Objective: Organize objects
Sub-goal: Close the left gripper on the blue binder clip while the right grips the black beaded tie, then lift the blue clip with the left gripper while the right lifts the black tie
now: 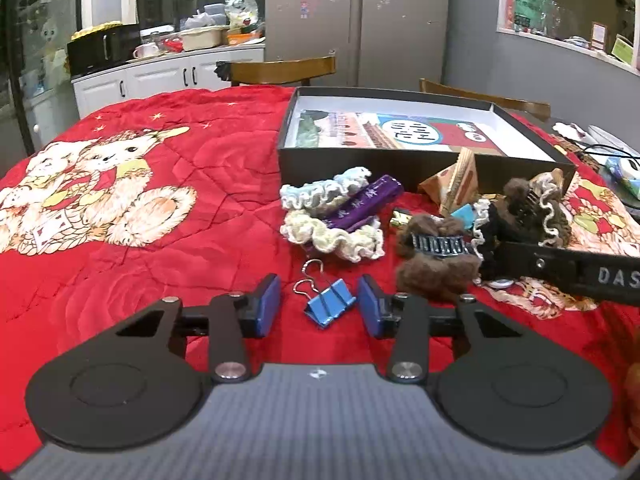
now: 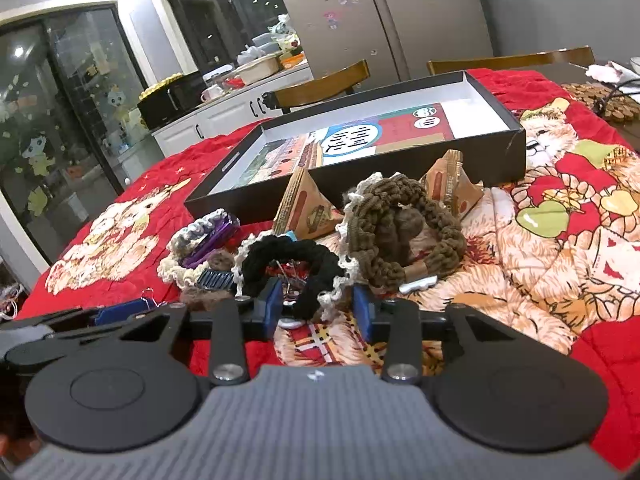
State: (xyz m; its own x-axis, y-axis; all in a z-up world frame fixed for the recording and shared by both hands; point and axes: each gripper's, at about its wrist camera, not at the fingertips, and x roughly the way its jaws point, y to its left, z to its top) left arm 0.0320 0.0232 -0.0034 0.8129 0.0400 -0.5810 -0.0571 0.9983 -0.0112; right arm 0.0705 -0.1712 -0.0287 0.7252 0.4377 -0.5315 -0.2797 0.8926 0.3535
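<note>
On the far left of the surface I saw only the red quilt (image 1: 160,240) with its printed bears. My left gripper (image 1: 318,306) stood with its blue pads apart, the blue binder clip (image 1: 329,306) lying on the quilt between them, touched by neither pad. Just beyond lay a pale crocheted scrunchie (image 1: 332,236) wrapped around a purple clip (image 1: 362,202); behind it sat the open black box (image 1: 400,164) with a printed card in its bottom. Further right, a brown fuzzy hair claw (image 1: 436,256) lay near the clip. My right gripper (image 2: 316,306) had the black scrunchie (image 2: 296,266) between its pads (whether they pressed on it I could not tell), beside a brown braided scrunchie (image 2: 400,220).
</note>
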